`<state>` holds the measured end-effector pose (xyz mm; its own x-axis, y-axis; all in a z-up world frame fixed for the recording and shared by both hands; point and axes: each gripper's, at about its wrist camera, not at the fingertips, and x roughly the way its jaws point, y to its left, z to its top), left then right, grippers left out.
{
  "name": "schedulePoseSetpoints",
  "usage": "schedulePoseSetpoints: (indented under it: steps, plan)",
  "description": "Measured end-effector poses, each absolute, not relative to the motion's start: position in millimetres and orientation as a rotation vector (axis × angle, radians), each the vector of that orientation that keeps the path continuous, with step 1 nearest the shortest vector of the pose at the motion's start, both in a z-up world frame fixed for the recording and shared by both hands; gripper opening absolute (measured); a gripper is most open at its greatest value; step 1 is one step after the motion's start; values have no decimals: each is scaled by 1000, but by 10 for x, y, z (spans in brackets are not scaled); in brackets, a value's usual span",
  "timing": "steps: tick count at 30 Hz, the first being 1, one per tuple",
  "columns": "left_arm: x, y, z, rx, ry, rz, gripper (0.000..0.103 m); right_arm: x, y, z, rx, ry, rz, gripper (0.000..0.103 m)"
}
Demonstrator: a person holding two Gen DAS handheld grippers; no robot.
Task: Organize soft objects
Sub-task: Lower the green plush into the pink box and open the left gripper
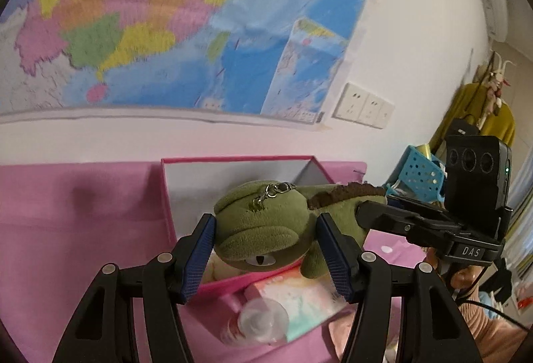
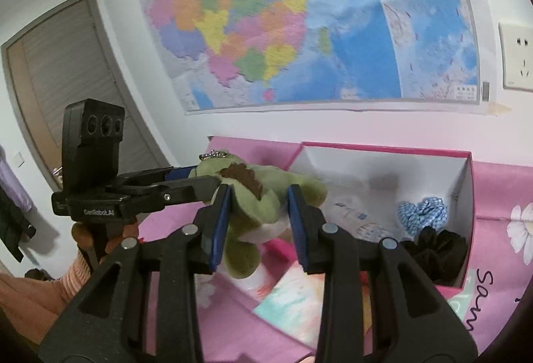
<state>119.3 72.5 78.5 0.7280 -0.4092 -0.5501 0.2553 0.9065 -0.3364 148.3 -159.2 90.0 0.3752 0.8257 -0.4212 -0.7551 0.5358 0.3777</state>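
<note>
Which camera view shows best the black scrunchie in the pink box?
The right wrist view: the black scrunchie lies in the pink box, in its near corner beside a blue checked scrunchie. The left wrist view does not show it; the green plush toy blocks that part.

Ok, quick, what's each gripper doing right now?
Left gripper: closed on the head of the green plush toy.
Right gripper: closed on the plush toy's body, both holding it in the air near the pink box.
</note>
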Motion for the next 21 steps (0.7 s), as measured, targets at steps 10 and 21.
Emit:
schedulePoseSetpoints:
  steps: [10,21]
  plan:
    - [1689,610,497,-212,763,-325,62,1988,-1556,600,137,692,942,37]
    - [1878,582,363,-205,794,-272,55,2329,-1436,194,42,791,707,37]
